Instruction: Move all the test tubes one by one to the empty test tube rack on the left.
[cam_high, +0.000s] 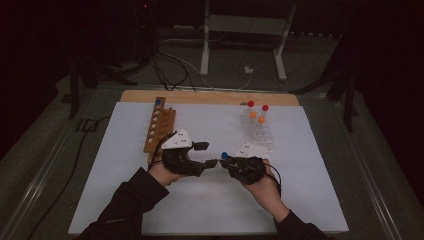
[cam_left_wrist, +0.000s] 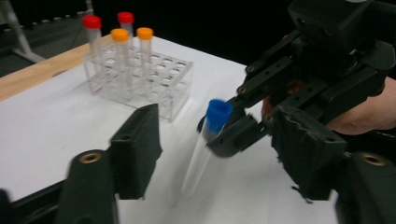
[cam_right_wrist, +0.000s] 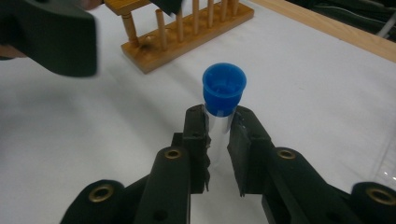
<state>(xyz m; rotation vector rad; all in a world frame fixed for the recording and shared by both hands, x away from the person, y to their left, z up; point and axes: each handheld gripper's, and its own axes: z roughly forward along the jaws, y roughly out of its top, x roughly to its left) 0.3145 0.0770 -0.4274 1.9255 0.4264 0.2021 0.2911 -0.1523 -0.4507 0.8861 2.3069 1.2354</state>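
The right gripper (cam_right_wrist: 217, 135) fingers clamp the clear blue-capped plastic tube (cam_right_wrist: 223, 93) just under its cap above the near tabletop (cam_high: 210, 200), offering its body to the left gripper (cam_left_wrist: 219, 144), whose fingers stand apart around it.

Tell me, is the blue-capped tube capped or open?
Capped: the blue cap sits on top of the tube, which the right gripper holds just under it.

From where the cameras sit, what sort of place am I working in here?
Probably a lab-style test bench in a dim room: a white table carries a clear tube rack with capped tubes and a wooden rack, and the right gripper holds a blue-capped tube.
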